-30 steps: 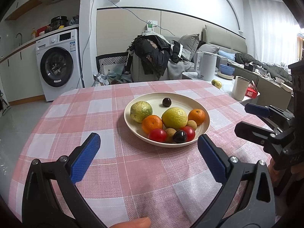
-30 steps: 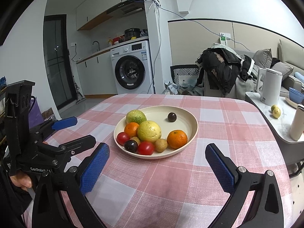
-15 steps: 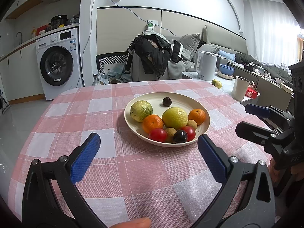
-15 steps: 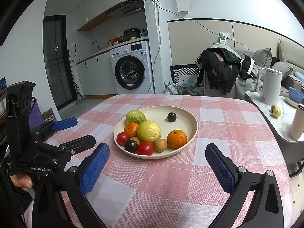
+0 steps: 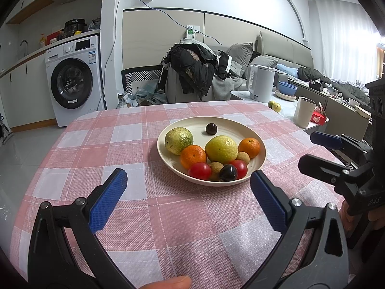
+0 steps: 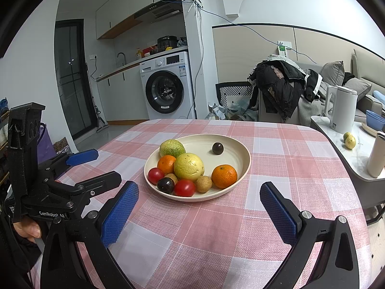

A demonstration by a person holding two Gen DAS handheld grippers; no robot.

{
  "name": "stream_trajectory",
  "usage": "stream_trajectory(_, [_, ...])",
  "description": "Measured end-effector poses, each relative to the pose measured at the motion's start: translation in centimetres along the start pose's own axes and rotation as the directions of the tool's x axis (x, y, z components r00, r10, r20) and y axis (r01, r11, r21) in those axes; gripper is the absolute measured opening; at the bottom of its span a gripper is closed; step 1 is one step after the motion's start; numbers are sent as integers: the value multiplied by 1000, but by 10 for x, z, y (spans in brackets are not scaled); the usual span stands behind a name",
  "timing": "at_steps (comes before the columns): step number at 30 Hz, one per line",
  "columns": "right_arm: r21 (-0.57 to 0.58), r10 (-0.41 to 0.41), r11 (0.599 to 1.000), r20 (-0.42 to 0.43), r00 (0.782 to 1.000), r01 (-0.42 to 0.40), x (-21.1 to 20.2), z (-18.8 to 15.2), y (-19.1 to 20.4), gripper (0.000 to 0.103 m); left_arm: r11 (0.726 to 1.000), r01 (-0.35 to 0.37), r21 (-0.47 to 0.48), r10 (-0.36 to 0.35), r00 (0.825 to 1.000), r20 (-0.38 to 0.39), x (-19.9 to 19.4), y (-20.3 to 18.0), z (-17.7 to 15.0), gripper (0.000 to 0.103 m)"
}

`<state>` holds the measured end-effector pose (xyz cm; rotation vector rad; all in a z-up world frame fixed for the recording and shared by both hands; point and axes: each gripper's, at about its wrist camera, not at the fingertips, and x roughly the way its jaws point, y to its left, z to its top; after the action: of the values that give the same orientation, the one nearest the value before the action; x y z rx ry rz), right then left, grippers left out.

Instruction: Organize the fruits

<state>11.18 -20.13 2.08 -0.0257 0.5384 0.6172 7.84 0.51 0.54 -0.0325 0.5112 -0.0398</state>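
Observation:
A cream plate (image 5: pixel 261 144) (image 6: pixel 243 149) sits mid-table and holds several fruits: a green citrus (image 5: pixel 178 140), a yellow citrus (image 5: pixel 221 149) (image 6: pixel 189 166), two oranges (image 5: pixel 249 147) (image 6: pixel 224 176), two red tomatoes (image 5: pixel 199 171) (image 6: pixel 184 187), dark plums (image 5: pixel 211 128) (image 6: pixel 217 148) and small brown longans. My left gripper (image 5: pixel 190 200) is open and empty, above the cloth just short of the plate. My right gripper (image 6: pixel 199 213) is open and empty, also short of the plate. Each gripper shows at the other view's edge.
The table has a pink checked cloth (image 5: pixel 108 144). A side counter on the right holds a white kettle (image 6: pixel 340 109), a cup (image 5: pixel 304 112), two small citrus (image 6: pixel 349 141) and blue bowls. A chair draped with dark clothes (image 5: pixel 192 72) stands behind the table.

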Motion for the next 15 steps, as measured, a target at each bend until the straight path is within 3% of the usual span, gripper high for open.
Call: stream_trajectory(15, [0, 0, 1000, -1, 1000, 0, 0, 0, 0, 103, 1000, 2, -1, -2, 1000, 1, 0, 0, 0, 102])
